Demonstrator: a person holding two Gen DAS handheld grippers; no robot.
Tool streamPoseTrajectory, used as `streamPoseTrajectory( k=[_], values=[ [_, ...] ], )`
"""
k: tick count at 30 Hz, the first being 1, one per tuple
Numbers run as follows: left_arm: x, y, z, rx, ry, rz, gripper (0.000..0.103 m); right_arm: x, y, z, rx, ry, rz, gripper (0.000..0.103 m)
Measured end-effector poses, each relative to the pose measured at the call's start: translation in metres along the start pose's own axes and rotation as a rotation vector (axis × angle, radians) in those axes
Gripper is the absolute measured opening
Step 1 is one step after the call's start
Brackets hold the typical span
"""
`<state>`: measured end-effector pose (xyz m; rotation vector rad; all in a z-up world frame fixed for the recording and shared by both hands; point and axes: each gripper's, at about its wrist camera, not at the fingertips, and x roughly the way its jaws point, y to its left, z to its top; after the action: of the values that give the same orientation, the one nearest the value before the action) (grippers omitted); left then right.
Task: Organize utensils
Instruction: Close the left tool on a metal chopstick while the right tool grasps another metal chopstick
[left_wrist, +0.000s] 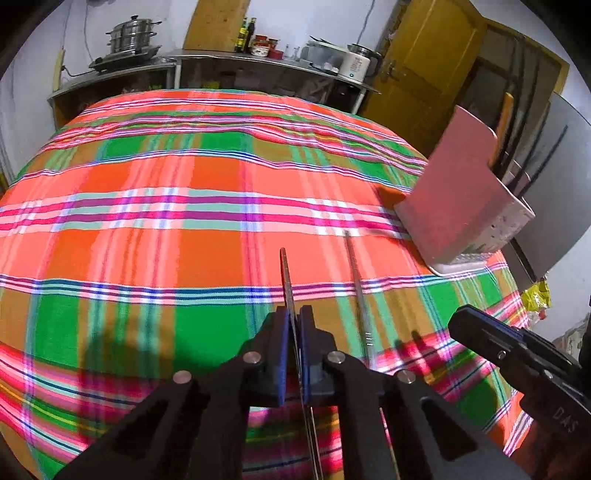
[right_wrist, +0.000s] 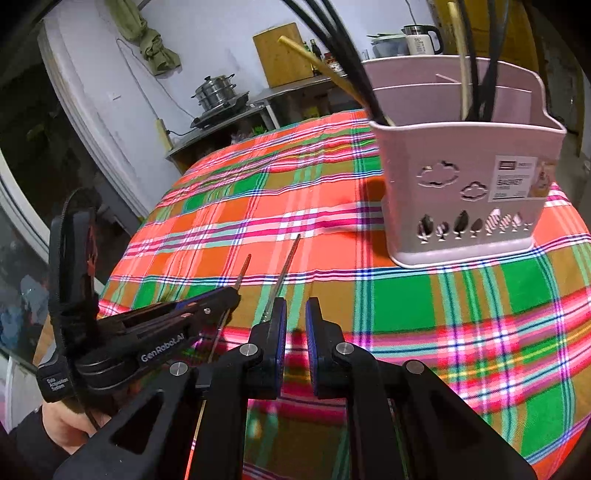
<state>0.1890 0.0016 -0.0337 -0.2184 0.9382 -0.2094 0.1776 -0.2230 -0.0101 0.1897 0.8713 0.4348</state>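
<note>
My left gripper (left_wrist: 294, 314) is shut on a thin metal chopstick (left_wrist: 286, 273), which runs between the blue pads and points away over the plaid tablecloth (left_wrist: 184, 206). A second metal chopstick (left_wrist: 355, 273) lies on the cloth just to its right. In the right wrist view that second chopstick (right_wrist: 284, 271) ends at the outer side of my right gripper's (right_wrist: 295, 310) left finger. The right jaws stand slightly apart with only cloth showing between them. The left gripper (right_wrist: 232, 293) is at its left. A pink utensil basket (right_wrist: 461, 206) holds upright black and wooden chopsticks.
The basket (left_wrist: 454, 206) stands near the table's right edge. Beyond the table, a counter carries a steamer pot (left_wrist: 133, 35), bottles and a white kettle (left_wrist: 356, 61). A yellow door (left_wrist: 424, 66) is at the back right. A hand (right_wrist: 62, 424) holds the left gripper.
</note>
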Motion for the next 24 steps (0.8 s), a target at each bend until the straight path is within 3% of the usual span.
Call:
streamPoseTrajectory(
  k=[10,24],
  values=[
    [-0.009,0.046,0.007,-0.084,-0.016,0.047,0.007,0.040,0.013,0.014,-0.005,0.058,0.020,0.010],
    [-0.004,0.047,0.014,-0.061,0.022,0.047,0.009,0.079,0.021,0.028,-0.016,0.126,-0.068,0.010]
  ],
)
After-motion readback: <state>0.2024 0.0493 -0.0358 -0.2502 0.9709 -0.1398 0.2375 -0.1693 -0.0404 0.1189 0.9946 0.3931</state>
